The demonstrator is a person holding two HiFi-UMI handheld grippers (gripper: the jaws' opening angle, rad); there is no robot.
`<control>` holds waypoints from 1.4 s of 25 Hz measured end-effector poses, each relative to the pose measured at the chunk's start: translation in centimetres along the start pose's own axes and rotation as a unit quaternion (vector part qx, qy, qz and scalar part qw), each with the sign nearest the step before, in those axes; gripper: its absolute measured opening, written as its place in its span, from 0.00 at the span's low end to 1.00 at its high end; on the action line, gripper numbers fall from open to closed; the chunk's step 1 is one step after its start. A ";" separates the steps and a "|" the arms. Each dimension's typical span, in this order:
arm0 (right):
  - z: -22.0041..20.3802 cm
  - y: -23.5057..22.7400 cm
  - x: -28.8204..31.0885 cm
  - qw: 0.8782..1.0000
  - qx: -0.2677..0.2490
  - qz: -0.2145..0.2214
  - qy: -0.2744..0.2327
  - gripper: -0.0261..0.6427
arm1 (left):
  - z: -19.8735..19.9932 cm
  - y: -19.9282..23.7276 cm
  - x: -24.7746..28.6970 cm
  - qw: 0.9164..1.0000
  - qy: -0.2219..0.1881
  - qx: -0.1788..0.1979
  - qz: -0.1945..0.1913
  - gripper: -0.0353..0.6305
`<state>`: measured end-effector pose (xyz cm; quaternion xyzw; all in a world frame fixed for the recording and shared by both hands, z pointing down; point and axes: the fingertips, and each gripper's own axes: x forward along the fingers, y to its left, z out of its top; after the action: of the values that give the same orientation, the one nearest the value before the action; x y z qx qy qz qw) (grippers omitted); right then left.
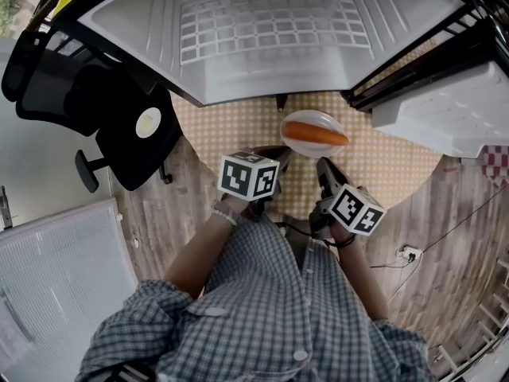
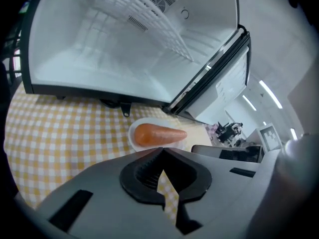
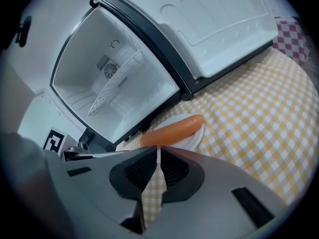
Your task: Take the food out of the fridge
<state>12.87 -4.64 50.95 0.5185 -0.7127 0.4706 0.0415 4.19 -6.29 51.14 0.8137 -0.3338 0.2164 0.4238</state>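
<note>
An orange carrot [image 1: 314,136] lies on a small white plate [image 1: 288,122] on a yellow checked cloth [image 1: 231,130], just in front of the open, empty white fridge [image 1: 262,30]. My left gripper [image 1: 276,154] is shut with nothing in it, just short of the plate's near left side. My right gripper [image 1: 322,167] is also shut and empty, close to the plate's near right side. In the left gripper view the carrot [image 2: 157,135] and plate [image 2: 132,133] sit just beyond the closed tips [image 2: 162,151]. The right gripper view shows the carrot [image 3: 172,130] right past the tips [image 3: 158,148].
The fridge door [image 1: 445,110] stands open at the right. A black office chair [image 1: 103,110] is at the left, a white panel [image 1: 56,277] at the lower left. A wall socket with a cable [image 1: 409,253] lies on the wooden floor. A red checked cloth [image 1: 497,161] shows at the far right.
</note>
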 end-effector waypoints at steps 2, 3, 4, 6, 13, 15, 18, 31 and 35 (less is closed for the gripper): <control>1.2 1.0 -0.5 0.999 -0.033 0.000 -0.015 0.07 | 1.0 -0.1 -1.0 0.999 -0.020 0.036 0.013 0.06; 1.7 1.6 -0.8 0.999 -0.050 0.001 -0.021 0.07 | 1.5 -0.2 -1.5 0.998 -0.030 0.055 0.020 0.06; 2.3 2.2 -1.0 0.997 -0.068 0.002 -0.028 0.07 | 2.1 -0.4 -2.0 0.996 -0.040 0.073 0.027 0.06; 3.1 3.4 -1.5 0.994 -0.101 0.007 -0.040 0.07 | 3.2 -0.8 -3.1 0.993 -0.058 0.101 0.033 0.06; 6.0 7.7 -3.4 0.975 -0.203 0.017 -0.090 0.06 | 7.1 -2.7 -7.3 0.981 -0.131 0.140 0.023 0.06; 6.8 9.0 -3.9 0.968 -0.227 0.024 -0.104 0.06 | 8.1 -3.0 -8.5 0.977 -0.148 0.152 0.024 0.06; 7.8 10.6 -4.5 0.960 -0.249 0.036 -0.121 0.06 | 9.2 -3.8 -10.0 0.972 -0.169 0.160 0.020 0.06; 10.9 13.9 -6.4 0.942 -0.282 0.051 -0.177 0.06 | 10.0 -7.1 -13.4 0.959 -0.216 0.182 0.003 0.06; 10.8 15.1 -6.6 0.932 -0.307 0.063 -0.180 0.06 | 9.8 -7.2 -13.5 0.958 -0.219 0.187 0.010 0.06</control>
<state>8.78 -7.43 31.81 0.5108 -0.8490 0.1290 0.0399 0.86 -6.55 33.26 0.9024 -0.3799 0.0959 0.1790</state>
